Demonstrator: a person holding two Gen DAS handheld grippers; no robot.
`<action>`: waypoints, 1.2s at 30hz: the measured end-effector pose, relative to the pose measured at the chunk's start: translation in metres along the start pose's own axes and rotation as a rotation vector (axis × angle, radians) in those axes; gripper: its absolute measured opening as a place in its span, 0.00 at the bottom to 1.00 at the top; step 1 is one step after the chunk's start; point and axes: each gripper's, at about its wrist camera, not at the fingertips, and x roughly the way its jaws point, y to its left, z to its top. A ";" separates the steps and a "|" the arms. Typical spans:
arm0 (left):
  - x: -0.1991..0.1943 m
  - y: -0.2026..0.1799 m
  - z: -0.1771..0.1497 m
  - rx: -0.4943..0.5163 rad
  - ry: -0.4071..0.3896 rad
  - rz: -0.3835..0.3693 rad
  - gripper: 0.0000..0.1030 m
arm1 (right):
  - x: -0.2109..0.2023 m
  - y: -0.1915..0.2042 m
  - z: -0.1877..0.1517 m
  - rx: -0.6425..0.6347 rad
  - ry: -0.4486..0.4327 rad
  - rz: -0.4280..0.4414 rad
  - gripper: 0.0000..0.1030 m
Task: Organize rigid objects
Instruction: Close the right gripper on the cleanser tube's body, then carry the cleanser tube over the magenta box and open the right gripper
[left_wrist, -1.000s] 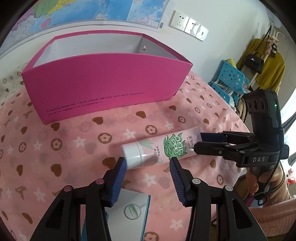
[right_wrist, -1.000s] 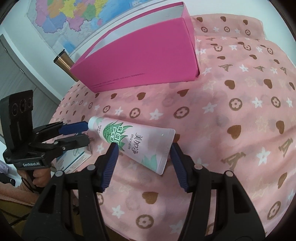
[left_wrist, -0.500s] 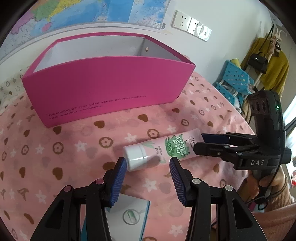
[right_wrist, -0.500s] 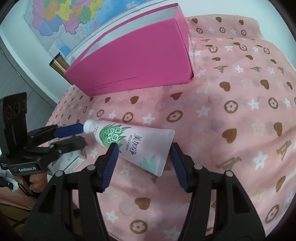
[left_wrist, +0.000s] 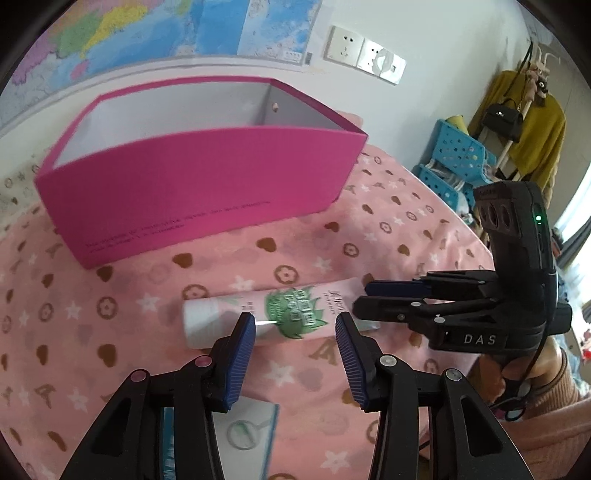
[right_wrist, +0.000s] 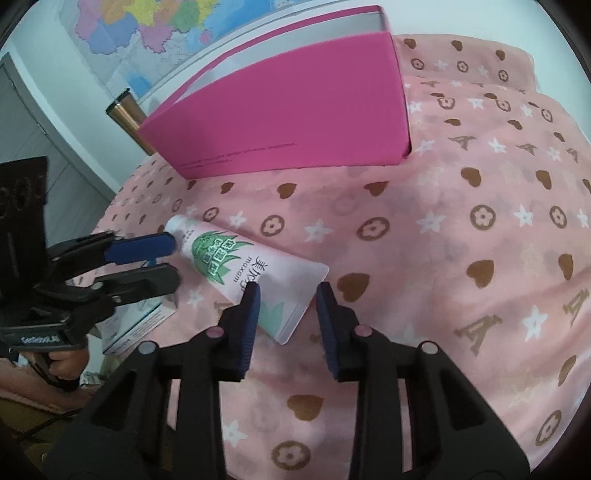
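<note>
Right gripper (right_wrist: 288, 295) open, pads astride the crimped tail of the cream tube (right_wrist: 243, 273) lying just ahead; left gripper (left_wrist: 295, 332) open above its cap end. Tube judged light, squashy, slick: grip the stiffer crimp.

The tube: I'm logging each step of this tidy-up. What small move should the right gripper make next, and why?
Probably close the right gripper on the tube. Its open fingers already straddle the tube's flat crimped end, which lies on the pink cloth; the pink box sits beyond, open-topped.
</note>
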 end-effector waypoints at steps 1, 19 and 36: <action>-0.003 0.005 0.000 -0.008 -0.009 0.011 0.44 | 0.000 -0.002 0.000 0.009 0.000 0.006 0.34; 0.006 0.041 -0.002 -0.063 0.036 0.021 0.44 | 0.003 0.000 -0.003 0.029 -0.001 0.040 0.42; -0.012 0.029 0.014 -0.060 -0.025 0.009 0.44 | -0.012 0.003 0.015 0.010 -0.061 0.034 0.47</action>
